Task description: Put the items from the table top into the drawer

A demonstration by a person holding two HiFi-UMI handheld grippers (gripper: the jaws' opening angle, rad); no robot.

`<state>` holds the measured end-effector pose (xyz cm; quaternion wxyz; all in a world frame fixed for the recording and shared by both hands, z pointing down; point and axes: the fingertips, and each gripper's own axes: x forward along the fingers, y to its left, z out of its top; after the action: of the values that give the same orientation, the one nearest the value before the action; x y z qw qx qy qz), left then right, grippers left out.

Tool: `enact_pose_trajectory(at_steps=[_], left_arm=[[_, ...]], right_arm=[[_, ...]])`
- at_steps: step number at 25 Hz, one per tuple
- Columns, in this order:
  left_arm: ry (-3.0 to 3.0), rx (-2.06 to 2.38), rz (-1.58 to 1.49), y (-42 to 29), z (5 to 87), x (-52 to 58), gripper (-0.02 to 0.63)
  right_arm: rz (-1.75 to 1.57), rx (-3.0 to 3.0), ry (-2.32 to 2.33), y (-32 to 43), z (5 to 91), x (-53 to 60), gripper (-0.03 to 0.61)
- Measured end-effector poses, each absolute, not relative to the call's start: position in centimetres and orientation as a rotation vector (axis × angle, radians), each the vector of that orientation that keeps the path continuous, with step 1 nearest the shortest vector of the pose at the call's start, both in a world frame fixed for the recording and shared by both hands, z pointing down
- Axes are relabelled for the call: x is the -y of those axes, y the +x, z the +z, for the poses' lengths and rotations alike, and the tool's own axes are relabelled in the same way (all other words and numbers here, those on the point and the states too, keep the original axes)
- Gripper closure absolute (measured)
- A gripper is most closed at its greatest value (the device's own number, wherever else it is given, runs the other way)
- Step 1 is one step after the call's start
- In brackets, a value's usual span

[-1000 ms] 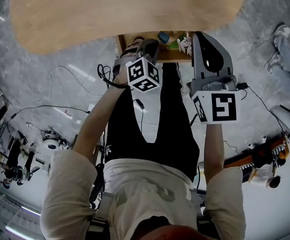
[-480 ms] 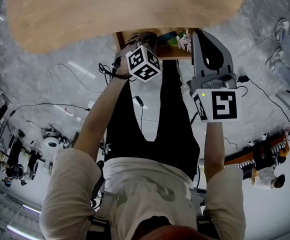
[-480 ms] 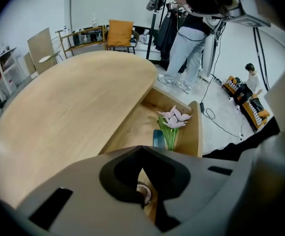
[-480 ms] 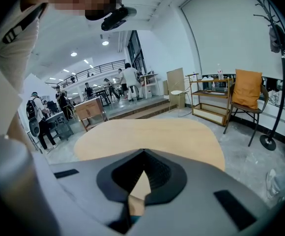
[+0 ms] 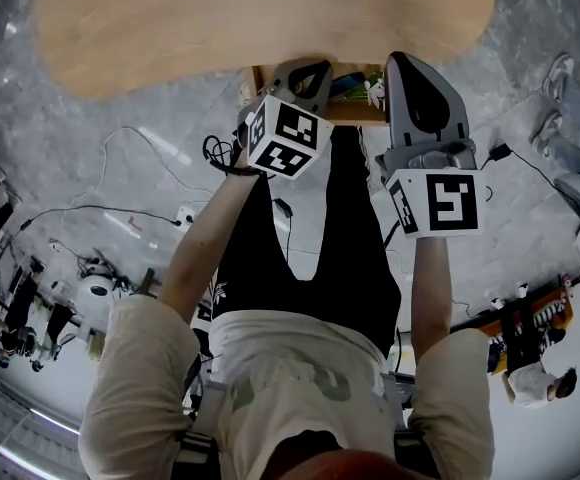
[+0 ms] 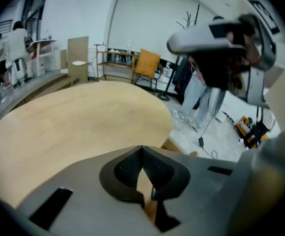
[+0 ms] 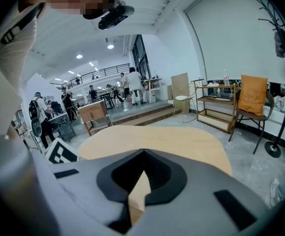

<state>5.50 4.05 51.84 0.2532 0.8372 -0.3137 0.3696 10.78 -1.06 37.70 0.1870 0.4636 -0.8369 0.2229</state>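
Logging grey floor (image 5: 120,183). Noting black plug and cable (image 5: 498,153) lying on its right part, white-and-black gear (image 5: 95,290) sitting toward its left edge, orange tool clutter (image 5: 525,313) sitting toward its right edge. Noting bystander's pale sneaker (image 5: 562,66) standing near floor's upper right corner. Seeing, in right gripper view, orange chair (image 7: 253,95) standing just beside open wooden shelf rack (image 7: 216,107), dark coat stand (image 7: 280,18) rising at far right. Seeing small wooden cabinet (image 7: 96,114) standing at left near low steps, people (image 7: 132,85) standing beyond it, below balcony railing (image 7: 98,74). Noting ceiling lights (image 7: 79,56) glowing.
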Motion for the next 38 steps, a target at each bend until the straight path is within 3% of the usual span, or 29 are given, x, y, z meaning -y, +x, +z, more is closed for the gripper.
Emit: enact_pose_trajectory(at_steps=[10, 19, 24, 38], left_arm=[[2.452, 1.381, 0.476, -2.0, 23.0, 6.9, 0.607], [2.425, 1.738, 0.197, -9.6, 1.1, 3.8, 0.608], [2.479, 1.874, 0.096, -12.2, -3.8, 1.2, 0.607], [2.436, 1.957, 0.175, -14.6, -4.6, -0.7, 0.609]], right_arm=[[0.398, 2.505, 1.468, 4.6, 19.0, 6.4, 0.574], [0.183, 2.573, 1.676, 2.0, -0.5, 2.8, 0.574], [0.075, 2.644, 1.591, -0.6, -4.5, -0.3, 0.574], [0.08, 2.675, 1.578, -2.8, -3.7, -2.3, 0.574]])
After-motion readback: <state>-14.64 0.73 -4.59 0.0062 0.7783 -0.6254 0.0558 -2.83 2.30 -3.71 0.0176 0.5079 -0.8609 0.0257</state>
